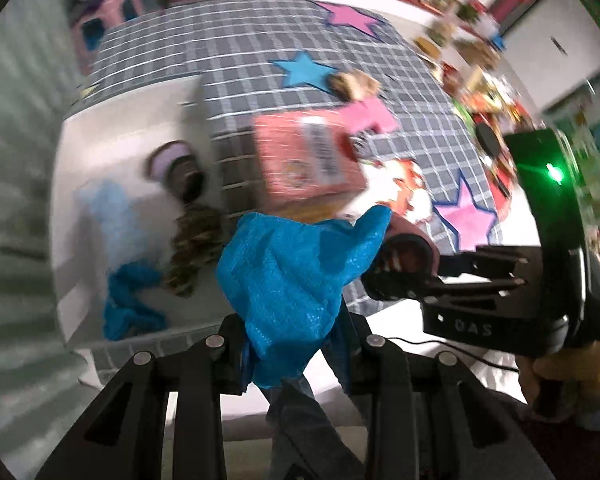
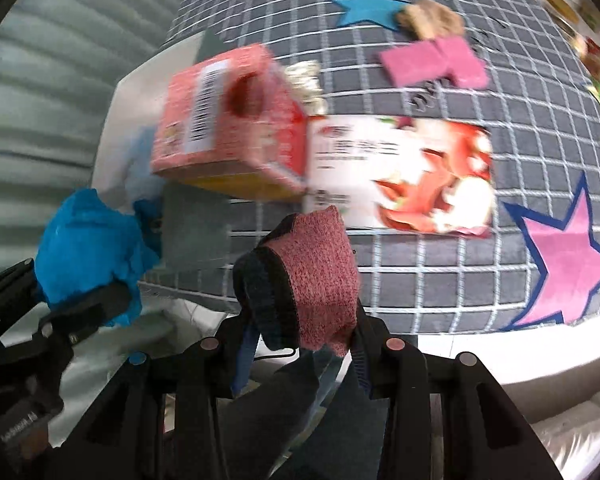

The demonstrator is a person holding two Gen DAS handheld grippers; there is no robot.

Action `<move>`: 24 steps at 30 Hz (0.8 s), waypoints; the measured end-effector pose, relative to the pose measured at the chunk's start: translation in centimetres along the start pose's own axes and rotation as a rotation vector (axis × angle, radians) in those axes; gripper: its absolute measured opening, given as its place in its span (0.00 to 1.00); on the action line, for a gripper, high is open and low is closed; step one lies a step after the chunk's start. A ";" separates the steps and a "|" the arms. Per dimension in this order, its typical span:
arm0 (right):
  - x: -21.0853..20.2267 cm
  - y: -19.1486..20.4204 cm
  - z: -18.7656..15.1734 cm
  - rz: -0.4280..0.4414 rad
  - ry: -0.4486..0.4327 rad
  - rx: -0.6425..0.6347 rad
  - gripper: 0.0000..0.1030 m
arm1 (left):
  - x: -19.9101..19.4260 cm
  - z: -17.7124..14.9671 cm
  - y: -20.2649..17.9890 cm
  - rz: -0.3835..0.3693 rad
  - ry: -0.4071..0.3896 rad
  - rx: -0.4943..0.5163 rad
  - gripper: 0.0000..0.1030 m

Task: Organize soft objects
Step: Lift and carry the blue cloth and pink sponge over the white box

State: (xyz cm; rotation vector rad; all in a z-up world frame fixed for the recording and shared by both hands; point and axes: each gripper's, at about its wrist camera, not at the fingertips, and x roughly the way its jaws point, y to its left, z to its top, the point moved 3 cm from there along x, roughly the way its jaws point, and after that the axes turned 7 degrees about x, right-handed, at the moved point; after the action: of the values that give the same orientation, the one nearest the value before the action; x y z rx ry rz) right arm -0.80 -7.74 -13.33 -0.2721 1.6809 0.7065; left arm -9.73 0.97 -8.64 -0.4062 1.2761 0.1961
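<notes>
My left gripper (image 1: 296, 344) is shut on a bright blue knitted cloth (image 1: 292, 276) and holds it in the air; the same cloth shows at the left of the right wrist view (image 2: 88, 256). My right gripper (image 2: 300, 332) is shut on a pink-and-dark sock (image 2: 316, 276); it shows in the left wrist view (image 1: 404, 260) just right of the blue cloth. A white bin (image 1: 112, 148) at the left holds a blue cloth (image 1: 128, 304), a camouflage piece (image 1: 196, 248), a lilac-rimmed item (image 1: 172, 164) and a pale blue item (image 1: 112, 208).
A grey checked rug (image 2: 420, 272) with pink and blue stars lies below. On it are a pink box (image 2: 228, 120), a white printed box (image 2: 400, 172), a pink cloth (image 2: 432, 60) and a tan soft item (image 2: 432, 16). Shelves of toys (image 1: 472, 60) stand behind.
</notes>
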 end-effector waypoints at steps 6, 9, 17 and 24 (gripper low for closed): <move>0.3 3.9 0.0 0.000 0.007 -0.095 0.41 | -1.1 -1.5 5.0 0.026 -0.042 -0.168 0.33; 0.4 5.7 0.2 -0.005 0.010 -0.137 0.41 | -1.3 -2.3 7.4 0.042 -0.052 -0.244 0.33; 0.2 10.4 1.5 0.001 0.012 -0.239 0.41 | -1.3 -3.4 10.5 0.067 -0.066 -0.330 0.33; 0.2 14.5 4.2 0.012 -0.007 -0.309 0.41 | -1.3 -3.6 11.5 0.066 -0.066 -0.368 0.33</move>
State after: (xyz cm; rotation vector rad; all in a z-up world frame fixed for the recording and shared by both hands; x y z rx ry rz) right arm -5.32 6.18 -9.47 -0.4761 1.5645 0.9755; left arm -17.46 10.16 -10.42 -0.6673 1.1892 0.5005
